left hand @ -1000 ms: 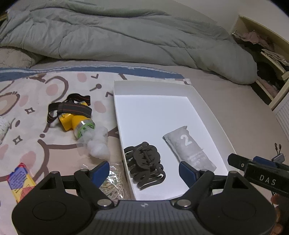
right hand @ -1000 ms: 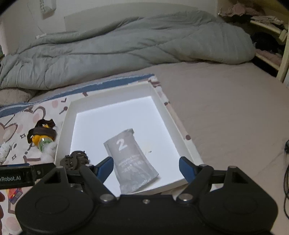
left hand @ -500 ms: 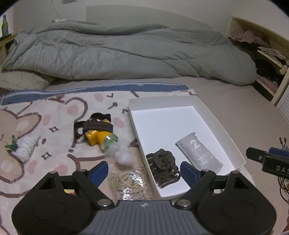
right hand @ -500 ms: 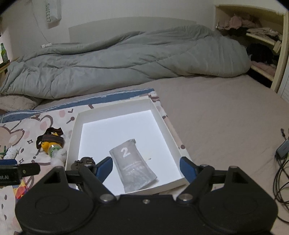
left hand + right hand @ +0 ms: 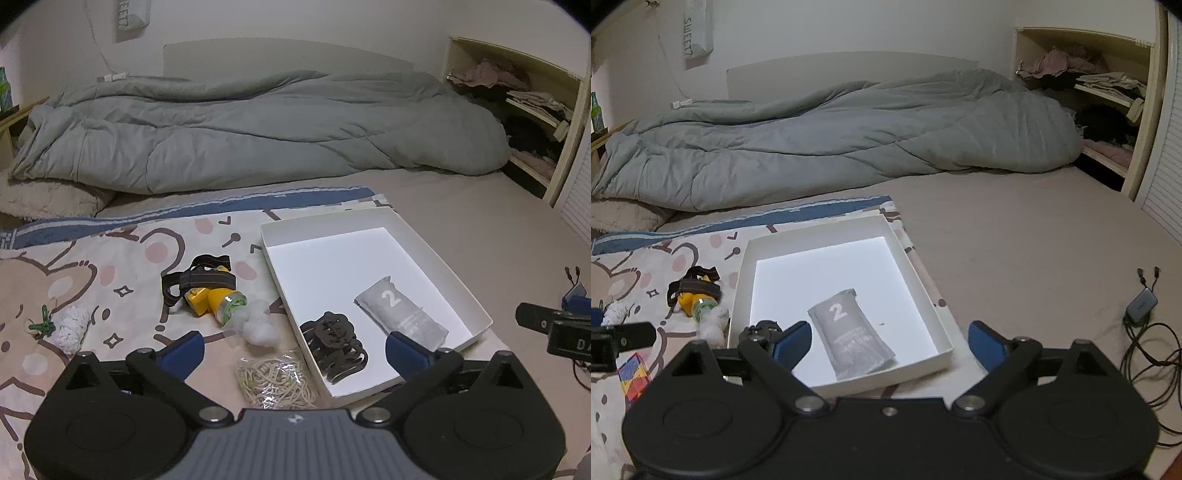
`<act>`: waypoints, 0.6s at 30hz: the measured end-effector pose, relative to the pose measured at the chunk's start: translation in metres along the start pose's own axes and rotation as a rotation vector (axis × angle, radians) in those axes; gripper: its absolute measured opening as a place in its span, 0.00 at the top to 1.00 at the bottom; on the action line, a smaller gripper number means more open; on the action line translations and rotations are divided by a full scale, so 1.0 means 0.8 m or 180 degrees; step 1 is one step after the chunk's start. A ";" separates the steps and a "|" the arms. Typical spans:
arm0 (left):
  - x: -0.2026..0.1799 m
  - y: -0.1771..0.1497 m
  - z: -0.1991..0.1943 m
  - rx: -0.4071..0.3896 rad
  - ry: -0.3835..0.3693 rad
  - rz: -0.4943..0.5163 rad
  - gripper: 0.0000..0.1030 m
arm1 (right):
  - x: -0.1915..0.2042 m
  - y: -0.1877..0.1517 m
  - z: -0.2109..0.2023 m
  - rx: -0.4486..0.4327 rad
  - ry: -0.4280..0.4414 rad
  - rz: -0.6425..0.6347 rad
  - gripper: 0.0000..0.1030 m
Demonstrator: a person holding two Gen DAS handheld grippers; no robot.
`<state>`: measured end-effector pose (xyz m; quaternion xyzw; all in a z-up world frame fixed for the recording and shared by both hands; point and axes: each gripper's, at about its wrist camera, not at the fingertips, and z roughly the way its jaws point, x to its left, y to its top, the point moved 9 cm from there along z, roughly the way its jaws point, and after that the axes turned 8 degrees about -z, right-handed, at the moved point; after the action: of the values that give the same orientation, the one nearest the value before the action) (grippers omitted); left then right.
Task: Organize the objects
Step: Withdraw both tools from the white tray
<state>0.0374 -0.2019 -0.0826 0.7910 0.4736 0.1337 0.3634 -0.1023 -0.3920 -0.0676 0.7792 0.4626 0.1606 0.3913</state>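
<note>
White tray (image 5: 436, 258) on the bed, holding a black hair clip (image 5: 334, 345) and grey "2" pouch (image 5: 400, 314). Left of it: yellow headlamp (image 5: 207, 291), cotton (image 5: 256, 326), bagged rubber bands (image 5: 275, 380), all loose on the blanket.

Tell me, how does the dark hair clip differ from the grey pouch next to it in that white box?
The hair clip is dark brown and openwork, full of gaps; the pouch is pale grey and solid, printed with a white 2. The hair clip lies by the box's left wall, the pouch nearer its right side. Both lie flat inside the box, apart from each other.
</note>
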 end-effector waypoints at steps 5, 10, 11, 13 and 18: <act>0.001 -0.011 0.005 0.0044 -0.0003 0.0081 0.00 | 0.001 -0.010 -0.010 -0.0007 -0.0023 -0.0018 0.01; 0.004 -0.015 0.003 0.0009 0.0008 0.0069 0.00 | 0.002 -0.019 -0.013 0.0031 -0.0103 -0.0103 0.00; 0.004 -0.016 0.003 0.0005 0.0014 0.0062 0.00 | 0.002 -0.020 -0.012 0.0040 -0.0121 -0.0112 0.00; 0.004 -0.017 0.003 0.0010 0.0011 0.0056 0.00 | 0.000 -0.023 -0.012 0.0059 -0.0161 -0.0120 0.00; 0.004 -0.018 0.003 0.0007 0.0010 0.0086 0.00 | -0.003 -0.028 -0.012 0.0099 -0.0145 -0.0113 0.00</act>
<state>0.0308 -0.1959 -0.0947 0.7975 0.4637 0.1393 0.3600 -0.1224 -0.3835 -0.0783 0.7803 0.4697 0.1286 0.3923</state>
